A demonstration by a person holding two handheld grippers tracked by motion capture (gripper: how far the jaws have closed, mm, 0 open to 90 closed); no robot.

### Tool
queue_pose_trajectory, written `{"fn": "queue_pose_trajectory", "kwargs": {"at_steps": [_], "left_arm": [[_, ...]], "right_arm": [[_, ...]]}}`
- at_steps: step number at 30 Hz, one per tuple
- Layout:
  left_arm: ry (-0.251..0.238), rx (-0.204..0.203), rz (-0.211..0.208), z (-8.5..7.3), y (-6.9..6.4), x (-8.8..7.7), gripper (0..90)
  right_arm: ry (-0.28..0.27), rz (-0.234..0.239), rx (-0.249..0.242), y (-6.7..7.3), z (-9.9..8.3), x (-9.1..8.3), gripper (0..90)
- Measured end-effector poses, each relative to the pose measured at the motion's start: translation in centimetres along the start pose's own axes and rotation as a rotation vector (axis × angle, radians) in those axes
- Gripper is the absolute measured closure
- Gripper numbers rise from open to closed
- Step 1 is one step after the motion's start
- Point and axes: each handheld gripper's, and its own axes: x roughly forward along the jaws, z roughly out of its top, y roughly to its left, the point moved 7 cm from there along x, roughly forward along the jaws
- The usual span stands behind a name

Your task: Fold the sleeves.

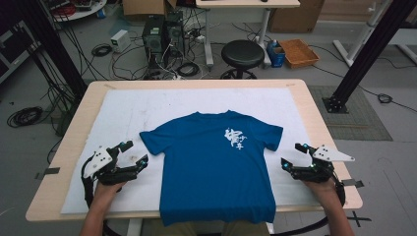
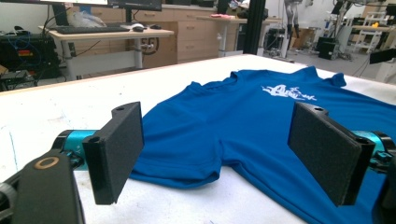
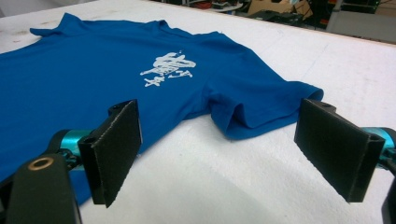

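A blue T-shirt (image 1: 214, 164) with a white print on its chest lies flat on the white cloth, collar away from me, hem hanging over the near table edge. My left gripper (image 1: 135, 153) rests open on the cloth just left of the shirt's left sleeve. My right gripper (image 1: 292, 155) stands open on the other side, close to the right sleeve. In the left gripper view the shirt (image 2: 243, 126) spreads beyond the wide-apart jaws, its sleeve hem between them but untouched. In the right gripper view the right sleeve (image 3: 261, 109) lies just ahead of the open jaws.
The white cloth (image 1: 142, 105) covers most of the wooden table (image 1: 78, 113). Beyond the far edge stand a black stool (image 1: 242, 54), computer towers with cables (image 1: 162, 37) and a basket (image 1: 298, 52). Black frame posts rise at both far corners.
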Motion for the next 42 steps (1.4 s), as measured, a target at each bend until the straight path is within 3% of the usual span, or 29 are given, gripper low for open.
{"fn": "queue_pose_trajectory", "kwargs": {"at_steps": [12, 18, 25, 29, 34, 38, 40, 42], "left_arm": [[0.020, 0.014, 0.044, -0.1, 0.0, 0.2, 18.5], [0.048, -0.009, 0.056, -0.2, 0.2, 0.5, 18.5], [0.075, -0.013, 0.081, -0.3, 0.4, 0.7, 18.5], [0.097, 0.006, 0.110, -0.3, 0.3, 0.9, 18.5], [0.111, 0.022, 0.116, -0.4, 0.3, 1.0, 18.6], [0.114, 0.004, 0.116, -0.4, 0.4, 1.0, 18.6], [0.120, -0.006, 0.121, -0.4, 0.5, 1.1, 18.6], [0.128, -0.008, 0.124, -0.5, 0.5, 1.1, 18.6]], "right_arm": [[0.004, -0.019, 0.019, -0.2, 0.0, 0.0, 14.5], [0.020, -0.033, 0.024, -0.3, -0.1, 0.2, 14.5], [0.057, -0.108, 0.058, -0.8, -0.2, 0.5, 15.1], [0.054, -0.137, 0.145, -1.5, 0.2, 0.5, 15.3], [0.053, -0.159, 0.185, -2.1, 1.7, 0.7, 15.3], [0.099, -0.181, 0.206, -3.1, 4.2, 2.4, 15.3], [0.126, -0.219, 0.214, -3.9, 4.8, 3.1, 15.3], [0.182, -0.268, 0.254, -4.9, 4.7, 4.0, 15.4]]}}
